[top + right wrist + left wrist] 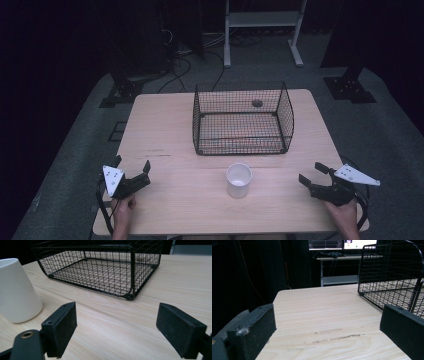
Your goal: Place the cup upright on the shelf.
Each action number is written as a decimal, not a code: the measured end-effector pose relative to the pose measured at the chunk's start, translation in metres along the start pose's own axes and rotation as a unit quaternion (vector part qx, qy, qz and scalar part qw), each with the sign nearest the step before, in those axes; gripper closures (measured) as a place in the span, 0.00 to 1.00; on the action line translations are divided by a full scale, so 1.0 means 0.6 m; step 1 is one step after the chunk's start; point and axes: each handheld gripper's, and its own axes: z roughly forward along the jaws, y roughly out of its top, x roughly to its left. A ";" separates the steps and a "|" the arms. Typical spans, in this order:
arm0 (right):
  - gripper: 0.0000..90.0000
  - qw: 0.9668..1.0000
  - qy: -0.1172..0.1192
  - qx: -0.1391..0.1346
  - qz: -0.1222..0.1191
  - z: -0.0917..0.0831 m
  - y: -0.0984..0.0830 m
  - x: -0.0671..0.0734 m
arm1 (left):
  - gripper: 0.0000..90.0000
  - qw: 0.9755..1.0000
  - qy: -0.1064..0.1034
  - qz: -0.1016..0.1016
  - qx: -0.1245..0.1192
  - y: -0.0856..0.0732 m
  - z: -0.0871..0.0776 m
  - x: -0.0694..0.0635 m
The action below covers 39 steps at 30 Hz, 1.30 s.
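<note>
A white cup stands upright near the front middle of the wooden table. Behind it sits a black wire basket. My left gripper rests at the front left, open, with nothing between its jaws. In the left gripper view, my left gripper faces bare tabletop with the basket to its right. My right gripper is at the front right, open and holding nothing. In the right gripper view, my right gripper has the cup to its left and the basket ahead.
A small dark round spot shows at the back of the basket. Beyond the table stands a white metal frame on the dark floor, with cables and black stand bases.
</note>
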 end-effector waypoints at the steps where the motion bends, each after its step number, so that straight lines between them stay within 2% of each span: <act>1: 0.18 1.000 0.004 -0.002 0.000 0.001 0.004 0.002 | 0.00 1.000 0.000 0.001 0.000 0.000 0.000 -0.001; 12: 0.17 1.000 0.007 0.003 -0.012 0.004 0.020 0.015 | 0.00 1.000 0.001 0.001 0.000 0.000 0.000 -0.001; 24: 0.16 0.999 0.019 0.007 -0.032 0.013 0.042 0.036 | 0.00 1.000 0.001 0.000 0.000 0.000 -0.001 -0.001; 39: 0.16 0.998 0.040 0.022 -0.044 0.033 0.063 0.060 | 0.00 1.000 0.001 0.000 0.000 0.000 -0.001 0.000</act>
